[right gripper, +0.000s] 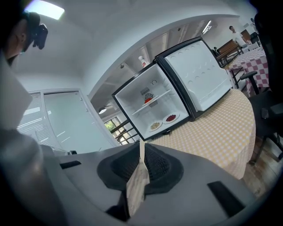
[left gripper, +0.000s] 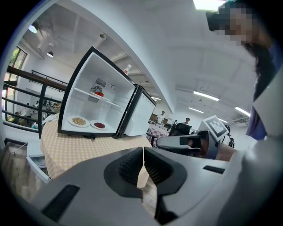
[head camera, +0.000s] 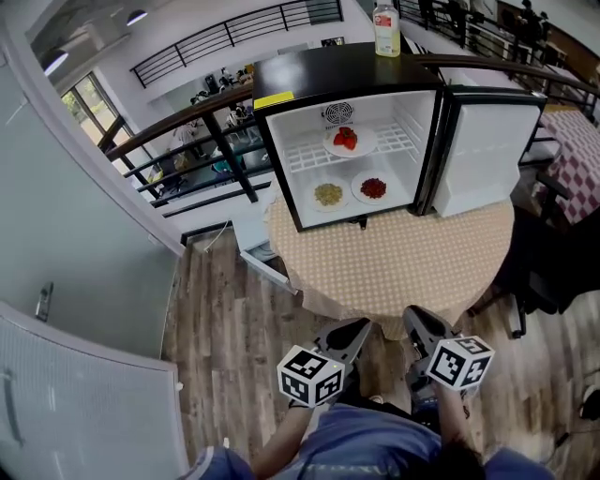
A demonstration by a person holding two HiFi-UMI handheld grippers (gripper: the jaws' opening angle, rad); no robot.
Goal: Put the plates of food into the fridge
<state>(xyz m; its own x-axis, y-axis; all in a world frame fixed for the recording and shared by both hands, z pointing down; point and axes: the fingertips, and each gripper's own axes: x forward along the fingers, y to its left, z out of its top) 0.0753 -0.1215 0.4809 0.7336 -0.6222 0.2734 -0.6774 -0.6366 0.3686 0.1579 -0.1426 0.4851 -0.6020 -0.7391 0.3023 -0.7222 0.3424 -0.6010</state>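
Note:
A small black fridge [head camera: 281, 155] stands open on a round table [head camera: 394, 267] with a beige checked cloth. On its wire shelf sits a plate of red food [head camera: 348, 140]. On its floor lie a plate of yellow food [head camera: 328, 194] and a plate of dark red food [head camera: 372, 187]. My left gripper [head camera: 361, 328] and right gripper [head camera: 417, 319] hover side by side at the table's near edge, far from the fridge. Both are shut with nothing between the jaws, as the left gripper view [left gripper: 143, 152] and the right gripper view [right gripper: 141, 148] show.
The fridge door [head camera: 487, 155] swings open to the right. A bottle [head camera: 386, 28] stands on the fridge top. A dark chair [head camera: 544, 272] and a red checked table [head camera: 577, 150] stand at the right. A dark railing [head camera: 187, 122] runs behind. A white panel [head camera: 84, 403] stands at the left.

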